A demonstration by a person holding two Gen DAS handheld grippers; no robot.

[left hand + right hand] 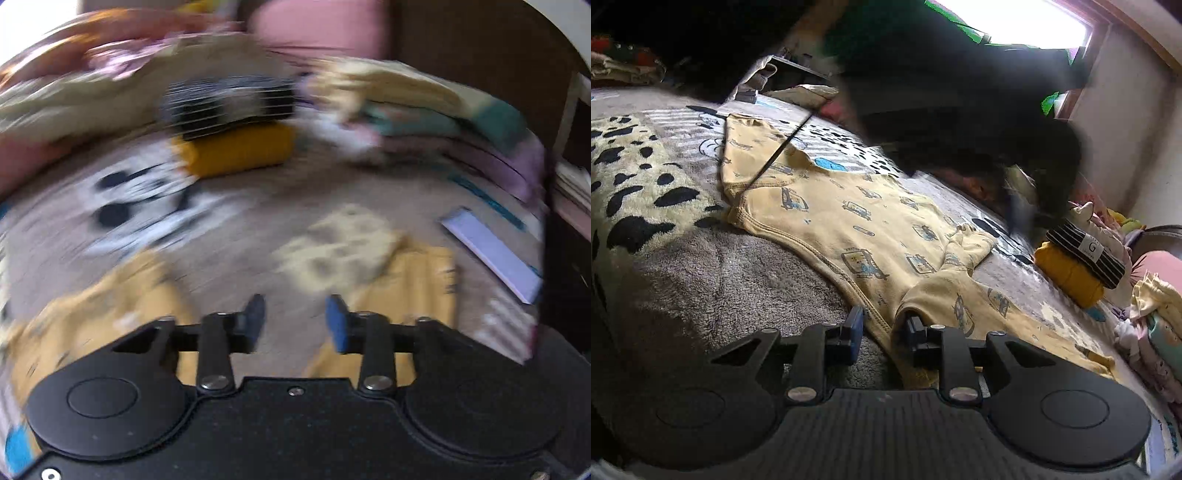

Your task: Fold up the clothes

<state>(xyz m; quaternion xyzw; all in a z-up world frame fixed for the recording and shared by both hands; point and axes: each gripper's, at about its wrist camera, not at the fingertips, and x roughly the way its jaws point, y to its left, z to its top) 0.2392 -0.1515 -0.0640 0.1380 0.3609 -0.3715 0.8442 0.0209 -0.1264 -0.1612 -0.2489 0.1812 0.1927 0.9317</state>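
Yellow printed garment (857, 225) lies flat just ahead of my right gripper (882, 328), its hem between parted jaws. My left gripper (295, 321) hangs open, empty. Folded stack (1078, 262) sits far right.

The garment (857, 229) is pale yellow, printed with small blue-grey vehicles. It lies on a grey fleece blanket (738, 273) with cream patches spotted black. The folded pile holds a mustard-yellow piece (1067, 273) under a black one with thin white stripes (1086, 254). Both grippers carry blue pads (338, 321).
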